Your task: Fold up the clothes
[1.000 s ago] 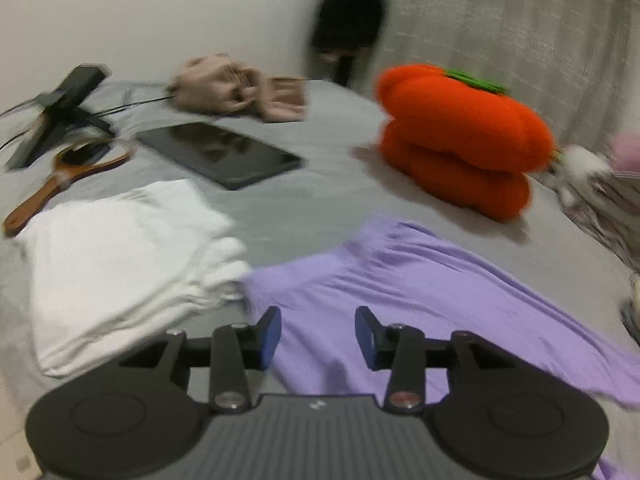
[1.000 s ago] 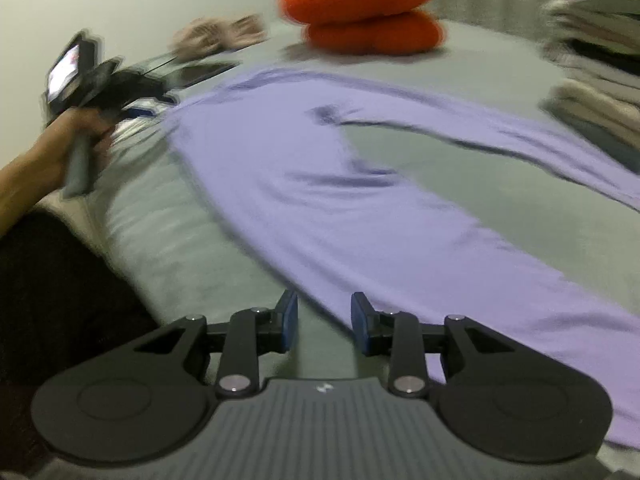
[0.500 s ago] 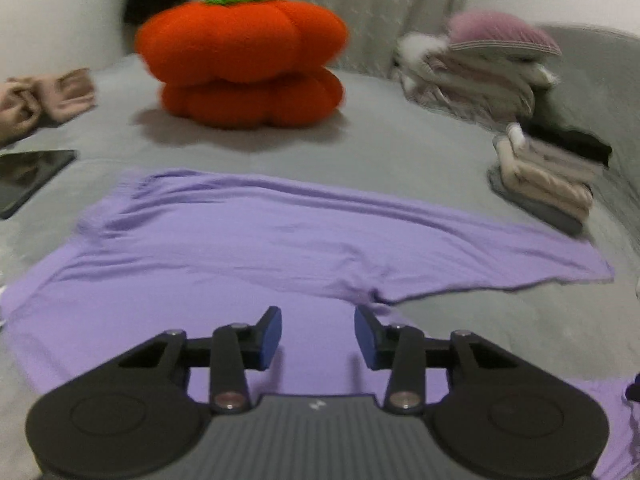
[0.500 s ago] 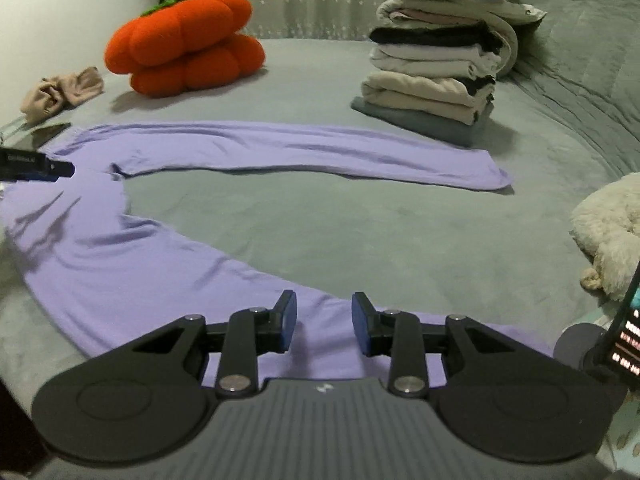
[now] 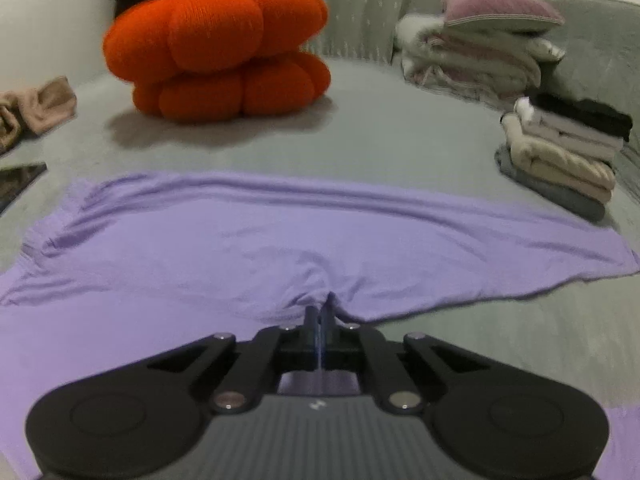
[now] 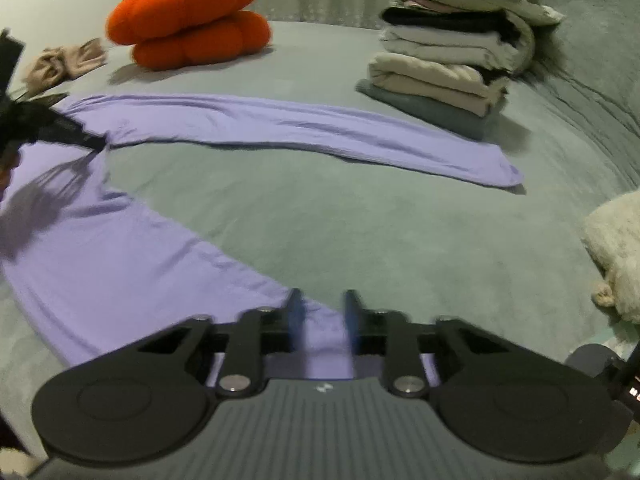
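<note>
The left gripper pinches the purple trousers at 6 o'clock. The right gripper jaws are closing, narrow gap, fabric between them.

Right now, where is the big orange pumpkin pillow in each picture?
Left wrist view: the orange pumpkin pillow sits at the top, left of centre, on the grey bed behind the purple pants.
Right wrist view: the pumpkin pillow is in the top left corner, beyond the far leg of the purple pants.
Shared landmark: the stack of folded clothes, right of the pillow in both views.
</note>
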